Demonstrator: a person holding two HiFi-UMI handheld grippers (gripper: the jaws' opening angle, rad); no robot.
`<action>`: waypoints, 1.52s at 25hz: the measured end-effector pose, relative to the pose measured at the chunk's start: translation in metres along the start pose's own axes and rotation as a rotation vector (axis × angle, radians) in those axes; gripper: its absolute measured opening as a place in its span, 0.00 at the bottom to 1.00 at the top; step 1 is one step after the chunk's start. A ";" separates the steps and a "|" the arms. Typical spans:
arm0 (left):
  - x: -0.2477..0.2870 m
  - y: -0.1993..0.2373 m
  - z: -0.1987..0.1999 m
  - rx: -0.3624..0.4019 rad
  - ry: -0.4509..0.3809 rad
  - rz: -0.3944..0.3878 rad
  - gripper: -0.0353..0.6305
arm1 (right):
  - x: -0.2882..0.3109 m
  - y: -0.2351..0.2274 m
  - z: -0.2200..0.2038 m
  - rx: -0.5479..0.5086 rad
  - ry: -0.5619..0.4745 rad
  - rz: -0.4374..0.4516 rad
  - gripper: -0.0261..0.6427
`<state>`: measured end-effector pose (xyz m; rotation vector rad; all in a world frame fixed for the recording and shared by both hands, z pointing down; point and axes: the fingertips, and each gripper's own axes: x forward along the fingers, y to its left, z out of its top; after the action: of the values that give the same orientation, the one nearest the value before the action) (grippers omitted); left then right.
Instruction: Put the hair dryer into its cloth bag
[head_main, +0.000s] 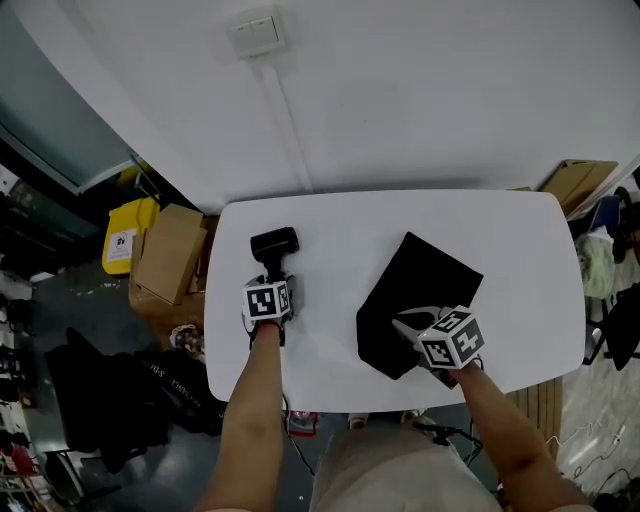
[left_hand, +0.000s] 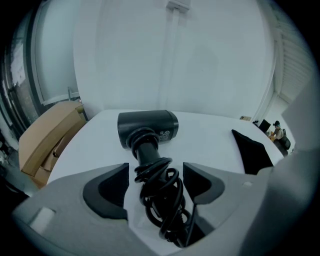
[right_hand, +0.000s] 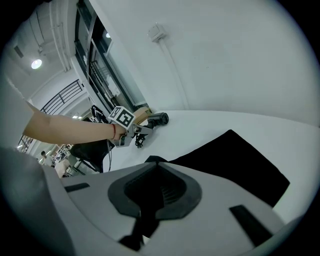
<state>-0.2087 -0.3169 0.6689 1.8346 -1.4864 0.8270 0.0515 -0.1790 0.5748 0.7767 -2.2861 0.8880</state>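
A black hair dryer (head_main: 274, 245) lies on the white table (head_main: 330, 240), its head toward the wall and its cord coiled round the handle (left_hand: 162, 195). My left gripper (head_main: 270, 290) is open. Its two pads stand on either side of the cord-wrapped handle in the left gripper view (left_hand: 155, 182), with a gap on both sides. The black cloth bag (head_main: 415, 295) lies flat at the table's right. My right gripper (head_main: 405, 328) is shut on the bag's near left edge, and a fold of black cloth (right_hand: 152, 161) bulges up at its tips (right_hand: 156, 170).
Cardboard boxes (head_main: 168, 255) and a yellow bin (head_main: 128, 232) stand on the floor left of the table. A white wall box (head_main: 255, 32) with a conduit hangs behind it. Dark bags (head_main: 110, 400) lie on the floor at the near left, and clutter stands at the right (head_main: 600, 260).
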 end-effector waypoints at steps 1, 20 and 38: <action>0.002 0.002 0.001 -0.007 0.001 0.005 0.55 | -0.001 0.000 0.000 0.001 -0.001 0.001 0.07; 0.029 0.006 0.000 -0.011 0.075 0.020 0.55 | -0.004 -0.004 0.008 0.045 -0.032 0.002 0.07; 0.023 0.003 -0.007 0.025 0.100 -0.004 0.44 | -0.009 -0.004 -0.001 0.057 -0.028 -0.015 0.07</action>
<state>-0.2086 -0.3254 0.6919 1.7864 -1.4148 0.9253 0.0605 -0.1785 0.5711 0.8343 -2.2850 0.9450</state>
